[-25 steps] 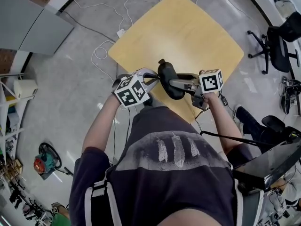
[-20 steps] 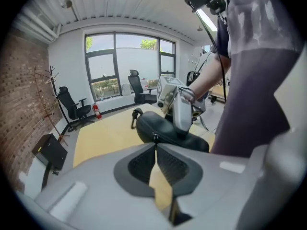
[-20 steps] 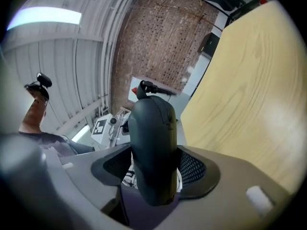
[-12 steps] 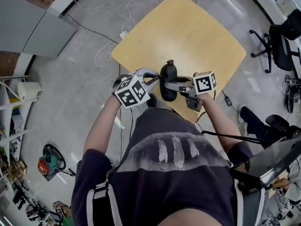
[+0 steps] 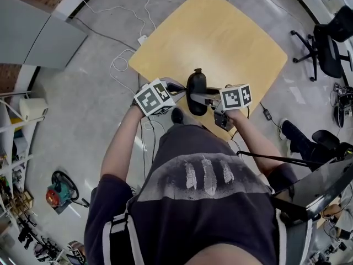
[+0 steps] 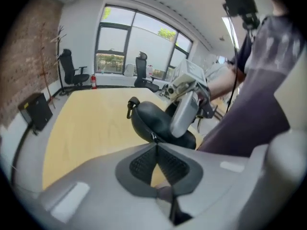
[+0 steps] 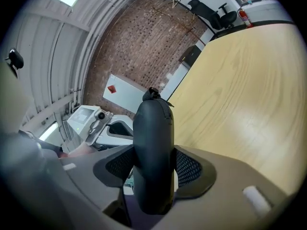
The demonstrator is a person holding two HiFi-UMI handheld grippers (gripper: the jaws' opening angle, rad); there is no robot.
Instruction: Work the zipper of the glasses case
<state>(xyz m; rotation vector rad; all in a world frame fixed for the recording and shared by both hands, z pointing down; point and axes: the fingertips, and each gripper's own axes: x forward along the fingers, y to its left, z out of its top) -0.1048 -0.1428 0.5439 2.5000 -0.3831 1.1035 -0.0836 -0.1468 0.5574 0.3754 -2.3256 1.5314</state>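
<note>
A black oval glasses case (image 5: pixel 196 90) hangs in the air over the near edge of the wooden table (image 5: pixel 220 32), standing on end with its small loop (image 5: pixel 198 71) at the far end. My right gripper (image 5: pixel 205 98) is shut on the case's body (image 7: pixel 153 143), one pad on each flat side. My left gripper (image 5: pixel 185 93) comes in from the left. Its tips meet at the zipper pull (image 6: pixel 152 137) on the seam of the case (image 6: pixel 153 121), pinching it. The right gripper (image 6: pixel 184 109) shows behind the case in the left gripper view.
Office chairs (image 5: pixel 328 48) stand to the right of the table. Cables (image 5: pixel 124 65) and a white power strip (image 5: pixel 142 37) lie on the floor to the left. A dark device (image 5: pixel 325 186) sits at lower right. The person's torso fills the foreground.
The case has turned from tilted to nearly on end. Both grippers have shifted slightly away from the body and closer together, still holding the case and its pull.
</note>
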